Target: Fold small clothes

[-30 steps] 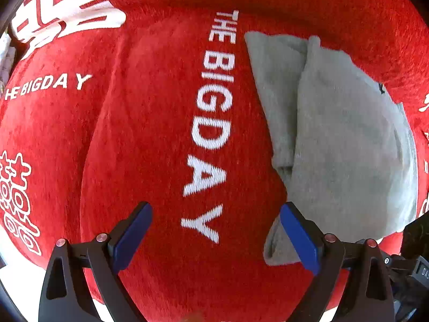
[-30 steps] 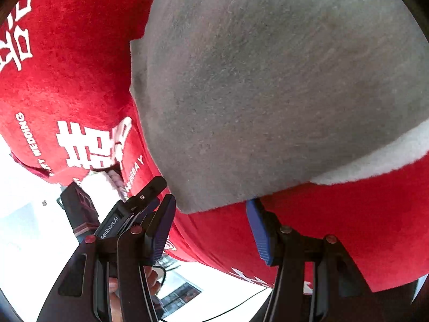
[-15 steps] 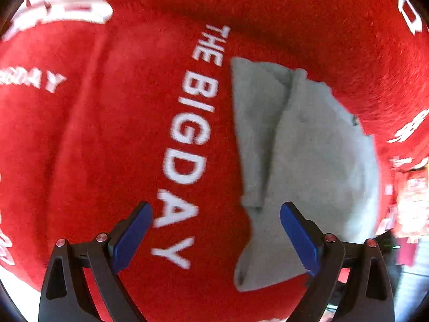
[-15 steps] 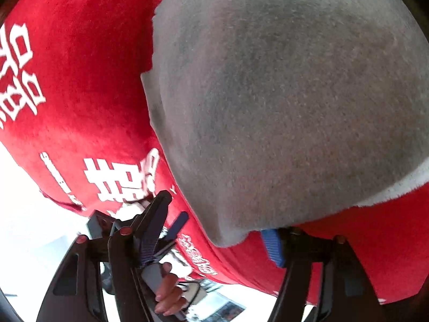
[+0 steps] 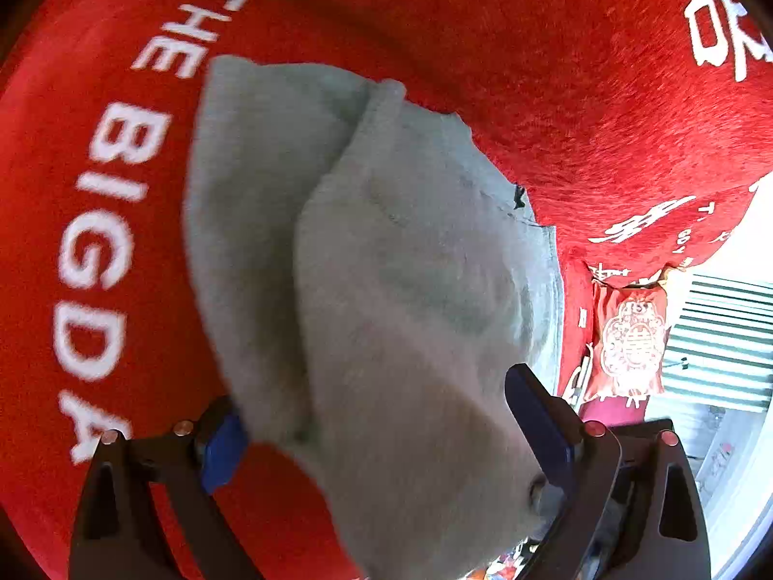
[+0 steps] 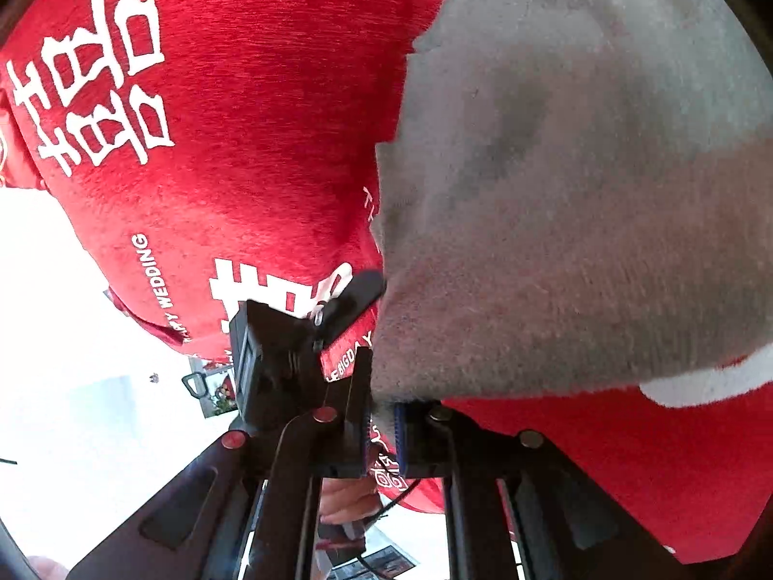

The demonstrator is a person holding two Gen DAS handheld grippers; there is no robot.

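A small grey fleece garment lies partly folded on a red plush cloth printed with white letters. My left gripper is open, its blue pads on either side of the garment's near end, which lies between the fingers. In the right wrist view the same grey garment fills the upper right. My right gripper is shut on the garment's near corner. The other gripper's body shows just left of it.
The red cloth covers the whole work surface and drops off at its near edge. A red patterned packet stands beyond the cloth at the right. Bright white floor and a slatted surface lie past the edge.
My left gripper has moved right so the garment's near end now lies between its open fingers. My right gripper has closed on the garment's near corner.
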